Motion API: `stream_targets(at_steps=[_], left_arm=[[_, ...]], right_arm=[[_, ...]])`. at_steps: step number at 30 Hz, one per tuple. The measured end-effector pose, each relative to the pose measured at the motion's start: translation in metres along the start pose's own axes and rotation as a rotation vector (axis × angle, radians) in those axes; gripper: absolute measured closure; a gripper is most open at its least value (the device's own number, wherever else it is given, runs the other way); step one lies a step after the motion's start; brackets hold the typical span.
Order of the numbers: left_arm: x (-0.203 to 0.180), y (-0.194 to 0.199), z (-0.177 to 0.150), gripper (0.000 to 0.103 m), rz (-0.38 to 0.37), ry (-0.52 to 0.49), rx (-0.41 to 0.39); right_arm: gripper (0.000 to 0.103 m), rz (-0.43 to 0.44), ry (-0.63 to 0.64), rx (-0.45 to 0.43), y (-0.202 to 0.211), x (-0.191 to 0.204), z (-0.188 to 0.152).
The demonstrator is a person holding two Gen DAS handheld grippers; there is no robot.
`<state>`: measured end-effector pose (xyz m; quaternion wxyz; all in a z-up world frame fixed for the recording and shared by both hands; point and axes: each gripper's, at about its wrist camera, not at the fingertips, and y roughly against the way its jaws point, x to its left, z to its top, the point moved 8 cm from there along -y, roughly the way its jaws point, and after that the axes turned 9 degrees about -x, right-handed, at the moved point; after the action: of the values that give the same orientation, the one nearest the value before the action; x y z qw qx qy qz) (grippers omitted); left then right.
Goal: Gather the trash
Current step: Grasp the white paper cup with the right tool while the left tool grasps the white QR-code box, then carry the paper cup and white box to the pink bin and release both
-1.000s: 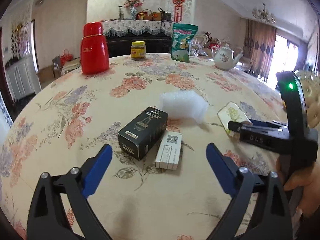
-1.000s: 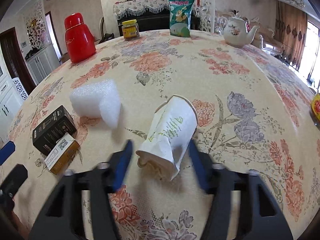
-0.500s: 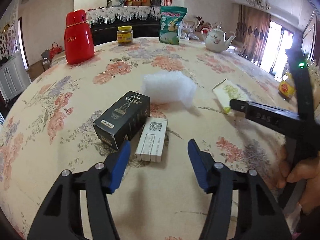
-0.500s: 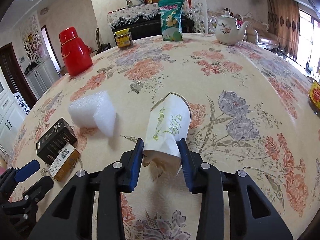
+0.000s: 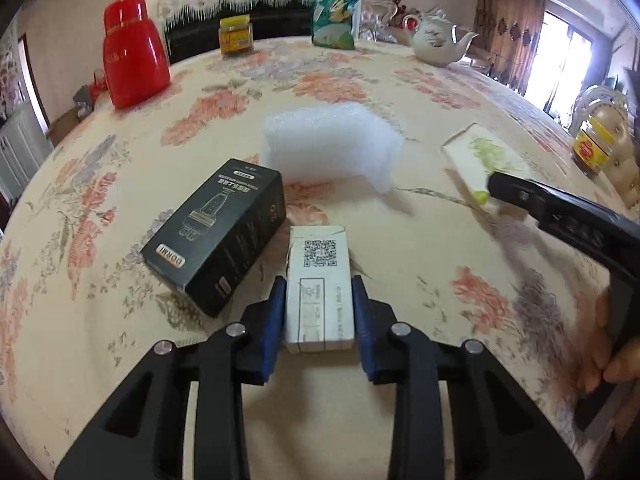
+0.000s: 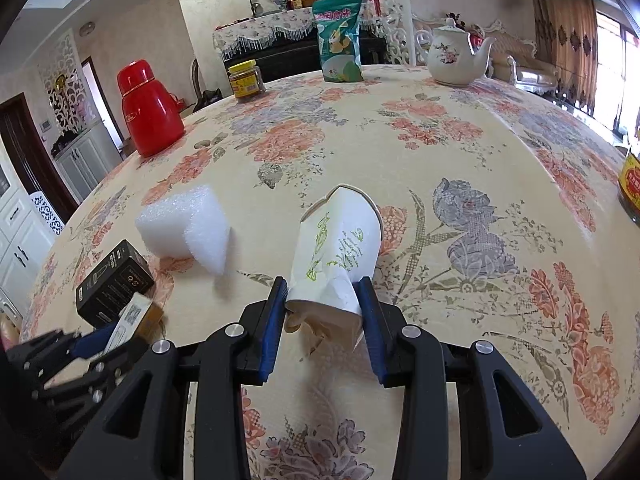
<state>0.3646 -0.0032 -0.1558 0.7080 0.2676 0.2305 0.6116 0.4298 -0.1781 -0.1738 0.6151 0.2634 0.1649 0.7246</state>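
My left gripper [image 5: 319, 292] is shut on a small white carton [image 5: 320, 280] with a QR code, lying on the flowered tablecloth. A black box [image 5: 218, 236] lies just left of it, a white foam block [image 5: 328, 148] behind. My right gripper [image 6: 323, 292] is shut on the crushed base of a white paper cup [image 6: 340, 248] with green print, lying on its side. The cup also shows in the left wrist view [image 5: 484, 160], with the right gripper's finger on it. The left gripper and the carton [image 6: 134, 316] show at the lower left of the right wrist view.
At the far side of the round table stand a red thermos [image 6: 150, 110], a yellow-lidded jar [image 6: 246, 80], a green snack bag [image 6: 340, 40] and a white teapot [image 6: 456, 54]. A bottle [image 6: 630, 184] stands at the right edge.
My left gripper moved forward and closed on the white carton. My right gripper closed on the paper cup's base, crushing it.
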Motion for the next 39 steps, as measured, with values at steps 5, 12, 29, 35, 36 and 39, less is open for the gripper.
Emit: stream_targets(at_steps=[5, 12, 29, 35, 36, 39], left_arm=[[-0.002, 0.034, 0.001, 0.072, 0.03, -0.006, -0.097], [0.01, 0.076, 0.0, 0.072, 0.074, 0.053, -0.216], [0.027, 0.138, -0.037, 0.072, 0.073, 0.09, -0.267], [0.031, 0.16, -0.051, 0.071, 0.065, 0.098, -0.29], [0.031, 0.163, -0.054, 0.071, 0.064, 0.099, -0.292], [0.032, 0.171, -0.06, 0.071, 0.062, 0.099, -0.297]], right_arm=[[0.067, 0.002, -0.009, 0.002, -0.001, -0.001, 0.0], [0.067, -0.006, 0.023, -0.015, 0.001, 0.004, 0.001], [0.067, 0.094, 0.185, -0.059, 0.094, 0.067, -0.04], [0.067, 0.157, 0.196, -0.058, 0.127, 0.088, -0.061], [0.067, 0.167, 0.198, -0.06, 0.132, 0.091, -0.065], [0.067, 0.183, 0.2, -0.067, 0.142, 0.098, -0.071]])
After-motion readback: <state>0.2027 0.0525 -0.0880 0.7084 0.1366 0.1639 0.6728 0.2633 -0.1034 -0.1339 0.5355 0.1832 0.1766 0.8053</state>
